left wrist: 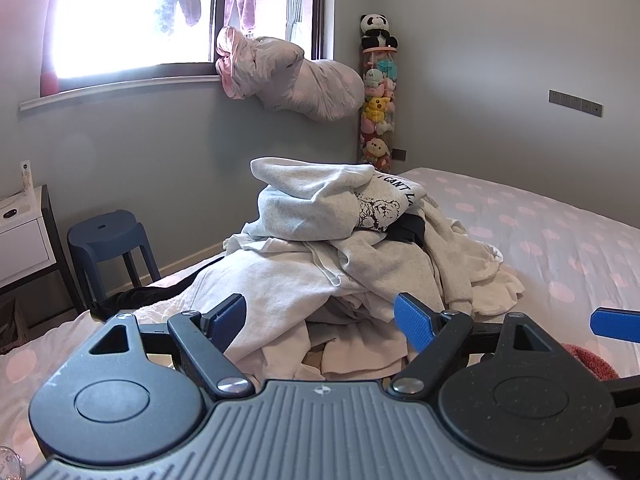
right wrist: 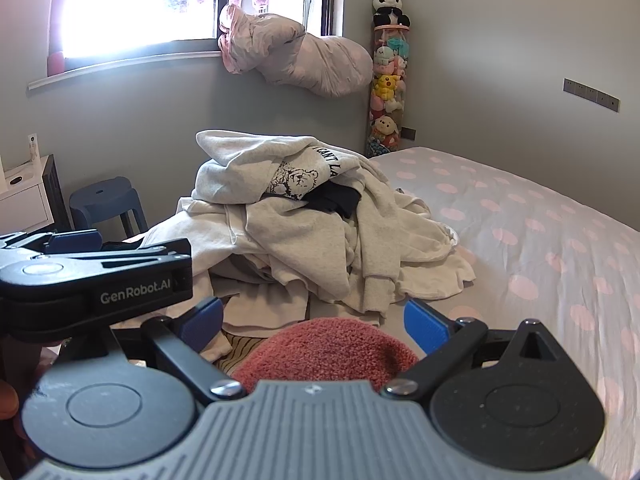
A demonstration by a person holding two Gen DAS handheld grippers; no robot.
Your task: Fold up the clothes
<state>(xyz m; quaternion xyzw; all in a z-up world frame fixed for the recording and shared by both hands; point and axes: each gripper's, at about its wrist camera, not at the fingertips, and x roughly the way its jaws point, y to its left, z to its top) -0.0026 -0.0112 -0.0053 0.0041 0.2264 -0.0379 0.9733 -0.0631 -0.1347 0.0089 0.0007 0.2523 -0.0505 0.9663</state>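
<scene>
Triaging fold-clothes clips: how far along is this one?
Done: nothing visibly folded. The pile of clothes sits crumpled on the bed, the bear-print top on its heap. In hand: nothing; the left hand-held gripper and right hand-held gripper are both open, the right one over a red fuzzy item. Left: the whole pile.

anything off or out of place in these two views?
The rolled pink-spotted duvet overhangs the window sill, bulging off the wall. The heap of pale grey and cream clothes on the spotted bed is unfolded, as expected. Both the left gripper and right gripper are open and empty.
</scene>
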